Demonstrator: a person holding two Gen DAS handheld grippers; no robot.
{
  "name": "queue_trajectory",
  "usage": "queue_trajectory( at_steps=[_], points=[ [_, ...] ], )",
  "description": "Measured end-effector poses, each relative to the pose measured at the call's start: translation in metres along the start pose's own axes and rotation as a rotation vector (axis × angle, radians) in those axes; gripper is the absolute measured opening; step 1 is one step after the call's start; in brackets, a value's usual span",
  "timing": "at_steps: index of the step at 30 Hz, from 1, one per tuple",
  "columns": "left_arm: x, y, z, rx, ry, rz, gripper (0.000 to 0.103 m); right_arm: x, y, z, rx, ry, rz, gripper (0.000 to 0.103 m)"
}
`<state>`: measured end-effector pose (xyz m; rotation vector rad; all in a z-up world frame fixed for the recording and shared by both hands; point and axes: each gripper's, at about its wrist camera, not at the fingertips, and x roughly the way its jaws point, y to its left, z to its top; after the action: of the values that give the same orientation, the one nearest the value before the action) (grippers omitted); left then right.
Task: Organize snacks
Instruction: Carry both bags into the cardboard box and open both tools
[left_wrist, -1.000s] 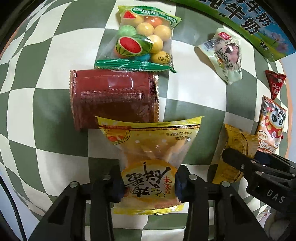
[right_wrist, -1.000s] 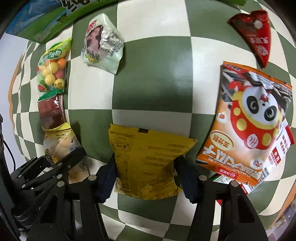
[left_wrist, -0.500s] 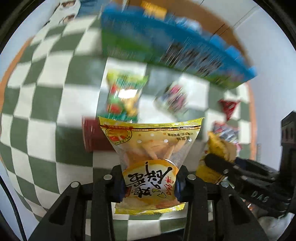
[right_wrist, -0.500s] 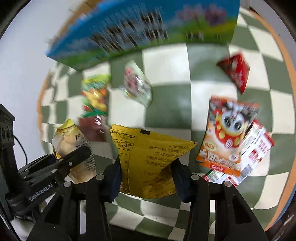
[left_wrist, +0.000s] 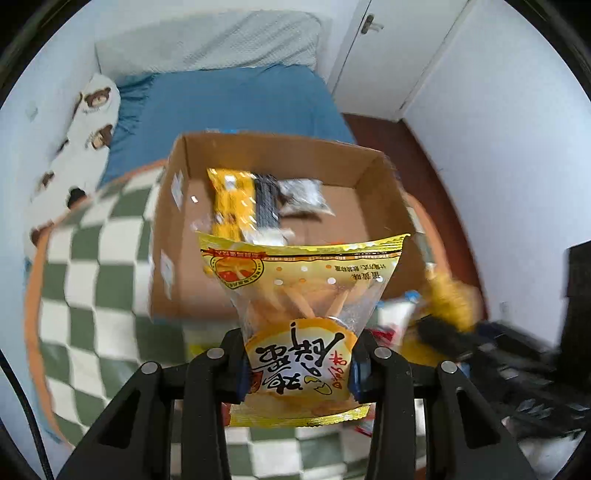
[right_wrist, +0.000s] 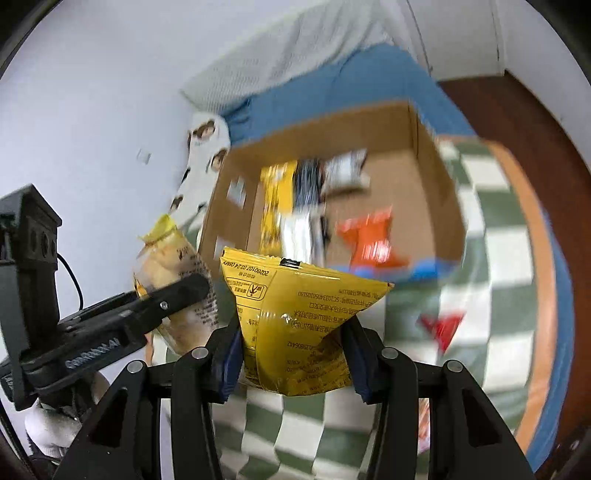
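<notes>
Behind gripped yellow snack bag (right_wrist: 295, 317), blurred cardboard box (right_wrist: 436, 206) contents

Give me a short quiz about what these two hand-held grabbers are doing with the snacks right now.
1. True or false: the left gripper holds a clear bag of sticks with a yellow label.
2. What does the right gripper hold? A) a red triangle packet B) a plain yellow packet C) nothing
3. Fill in: ahead of both grippers stands an open cardboard ____ with a few snacks already inside.

Key: 1 true; 2 B; 3 box.
</notes>
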<state>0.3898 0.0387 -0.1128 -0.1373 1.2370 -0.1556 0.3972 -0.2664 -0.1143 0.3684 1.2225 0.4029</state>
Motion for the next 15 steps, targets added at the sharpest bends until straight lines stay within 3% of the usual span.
queue_trajectory(
  at_steps=[7, 15],
  points=[
    [0.072, 0.031, 0.056, 0.03, 0.137, 0.168, 0.036, 0.044, -0.018, 0.084, -0.021, 0.011, -0.119, 0.051],
    [0.149, 0.068, 0.057, -0.014, 0.3, 0.235, 0.037, 0.123, -0.046, 0.129, -0.028, 0.116, -0.199, 0.051]
  ],
)
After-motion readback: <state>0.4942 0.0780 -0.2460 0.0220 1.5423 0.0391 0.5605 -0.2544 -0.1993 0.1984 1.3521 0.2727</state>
